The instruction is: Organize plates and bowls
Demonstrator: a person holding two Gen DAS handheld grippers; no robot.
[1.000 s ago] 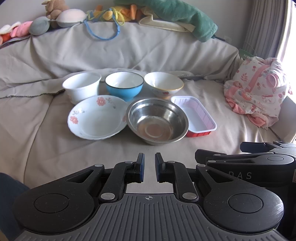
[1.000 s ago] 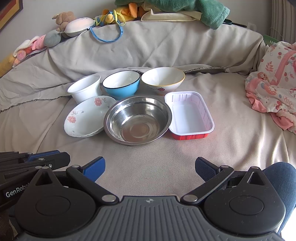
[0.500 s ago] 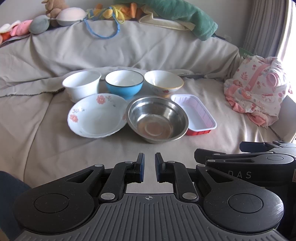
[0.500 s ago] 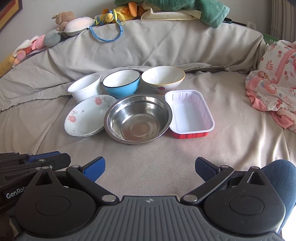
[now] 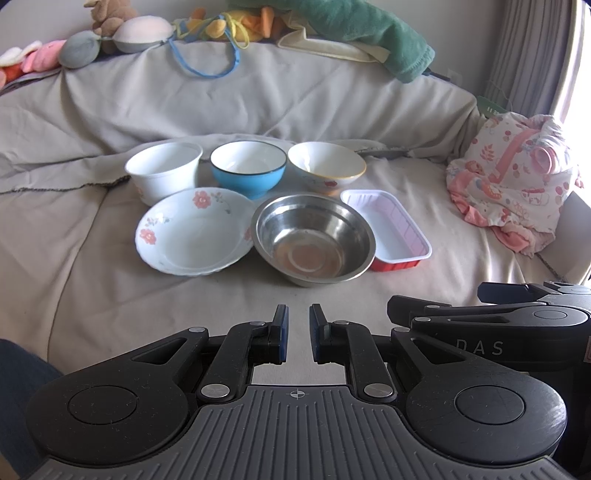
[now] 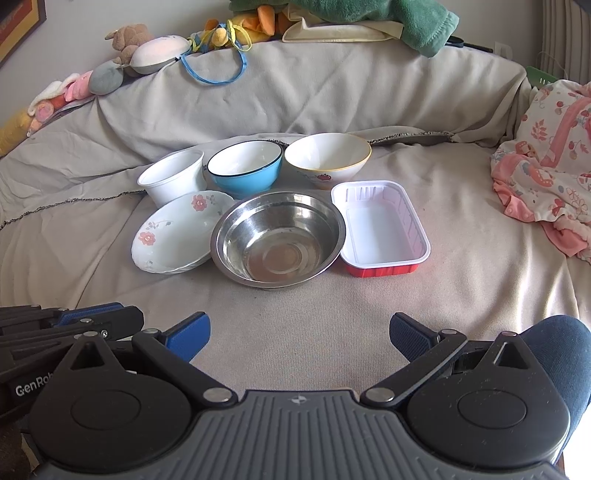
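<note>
Six dishes stand grouped on the beige sofa cover [image 5: 74,229]. In the back row are a white bowl [image 5: 164,171], a blue bowl [image 5: 248,170] and a cream bowl with a yellow rim [image 5: 327,166]. In front lie a floral plate [image 5: 192,232], a steel bowl [image 5: 314,240] and a red tray with a white inside [image 5: 386,229]. My left gripper [image 5: 298,317] is shut and holds nothing, well short of the steel bowl. My right gripper [image 6: 299,325] is open wide and holds nothing, also short of the steel bowl [image 6: 277,240] and the tray [image 6: 380,229].
A pink floral cloth bundle [image 5: 513,184] lies at the right. Soft toys [image 5: 110,33] and a green towel [image 5: 369,33] sit on the sofa back. A person's knee in dark blue [image 6: 554,350] is at the lower right of the right wrist view.
</note>
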